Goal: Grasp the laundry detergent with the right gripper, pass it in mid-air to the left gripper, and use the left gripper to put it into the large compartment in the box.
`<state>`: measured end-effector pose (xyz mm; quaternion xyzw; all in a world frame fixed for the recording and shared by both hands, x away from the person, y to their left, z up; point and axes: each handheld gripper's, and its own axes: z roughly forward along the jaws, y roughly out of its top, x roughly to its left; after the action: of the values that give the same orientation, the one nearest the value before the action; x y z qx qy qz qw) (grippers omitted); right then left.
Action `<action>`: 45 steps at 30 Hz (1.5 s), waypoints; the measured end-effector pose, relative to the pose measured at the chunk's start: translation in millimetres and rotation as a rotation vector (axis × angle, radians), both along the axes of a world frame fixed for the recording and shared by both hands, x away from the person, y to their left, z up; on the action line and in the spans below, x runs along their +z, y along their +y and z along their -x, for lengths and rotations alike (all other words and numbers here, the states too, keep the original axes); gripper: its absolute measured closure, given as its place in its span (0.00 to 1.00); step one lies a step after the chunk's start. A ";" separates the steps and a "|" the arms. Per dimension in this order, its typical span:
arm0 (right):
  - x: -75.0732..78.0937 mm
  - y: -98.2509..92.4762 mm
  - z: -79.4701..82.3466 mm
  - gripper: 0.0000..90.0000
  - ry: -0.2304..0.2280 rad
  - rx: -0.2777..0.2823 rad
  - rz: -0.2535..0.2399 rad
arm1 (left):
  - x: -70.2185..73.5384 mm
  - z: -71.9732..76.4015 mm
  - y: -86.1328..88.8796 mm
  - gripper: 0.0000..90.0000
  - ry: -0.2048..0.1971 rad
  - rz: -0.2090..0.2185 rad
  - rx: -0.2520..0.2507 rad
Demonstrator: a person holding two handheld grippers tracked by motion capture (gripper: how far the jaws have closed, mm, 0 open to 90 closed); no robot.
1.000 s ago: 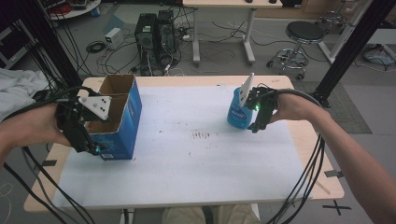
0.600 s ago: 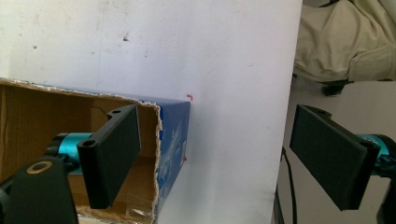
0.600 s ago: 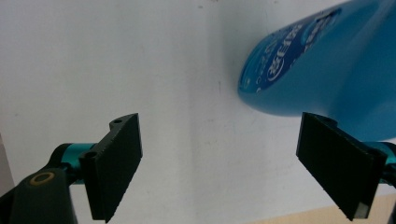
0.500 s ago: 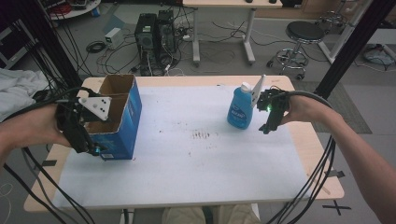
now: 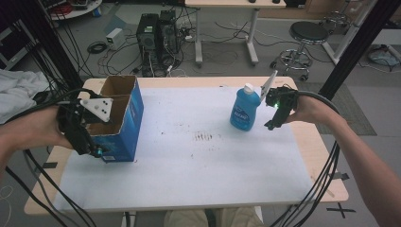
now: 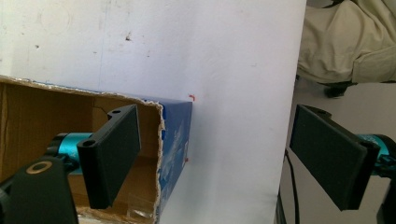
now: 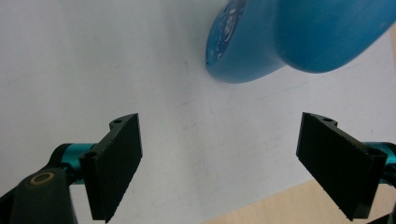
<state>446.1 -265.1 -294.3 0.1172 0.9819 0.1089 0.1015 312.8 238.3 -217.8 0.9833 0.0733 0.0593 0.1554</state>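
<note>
At about nine o'clock on the table [image 5: 198, 184], which is covered by a white sheet, stands an open blue cardboard box [image 5: 124, 124], upright with its top flaps folded out and its brown inside showing. The left claw [image 5: 97, 152] sits at the box's near left corner; in the left gripper view its jaws stand wide apart, one jaw reaching inside the box against the torn cardboard wall and the other well out past the table edge, so the wall lies between them but nothing is clamped. The left hand [image 5: 35, 130] holds it there, probably to steady the box or to be ready to pinch the wall so the box stays put while something goes in. The middle of the sheet carries only a few dark smudges [image 5: 204, 137]. Toward two o'clock the blue bottle [image 5: 245, 108] stands upright on the sheet, white cap on top, well apart from the box. Just beside it at three o'clock hangs the right claw [image 5: 271, 126], held by the right hand [image 5: 307, 109] and tilted down toward the table. In the right gripper view its jaws are spread wide with bare sheet between them, and the bottle's [image 7: 299, 35] rounded base lies ahead of and above the gap, not touched. The bottle is free-standing, and I judge the claw is placed low and open beside it so it could close round the body for a carry to the box.
</note>
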 end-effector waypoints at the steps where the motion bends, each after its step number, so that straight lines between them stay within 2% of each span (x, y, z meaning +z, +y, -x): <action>1: -0.4 -0.5 -1.5 0.15 -0.006 -0.012 -0.014 | -0.3 0.0 0.2 0.18 -0.001 -0.001 0.000; 5: -2.9 -0.9 -7.1 0.15 -0.011 -0.053 -0.057 | -1.5 0.7 1.1 0.18 -0.002 -0.001 0.001; 11: -7.3 1.7 -16.4 0.15 -0.026 -0.117 -0.068 | -1.8 1.0 1.2 0.18 -0.003 -0.007 -0.002; 22: -15.0 2.2 -27.1 0.15 -0.027 -0.224 -0.200 | -4.9 1.4 1.9 0.18 -0.002 0.002 0.002; 31: -21.8 5.4 -32.6 0.15 -0.055 -0.285 -0.288 | -7.0 1.1 1.6 0.18 0.000 0.012 0.004; 35: -24.6 6.9 -34.5 0.15 -0.048 -0.295 -0.324 | -7.7 1.2 2.5 0.18 0.000 0.014 0.006; 38: -27.4 8.6 -35.9 0.15 -0.053 -0.301 -0.327 | -7.5 1.4 3.2 0.18 -0.001 0.009 0.003; 45: -32.9 9.7 -40.2 0.15 -0.045 -0.322 -0.375 | -9.2 2.6 5.2 0.18 0.001 0.018 0.011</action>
<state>486.3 -255.4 -327.2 0.2864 0.9107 0.2741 0.1159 310.2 243.5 -227.1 0.9815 0.0794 0.0593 0.1640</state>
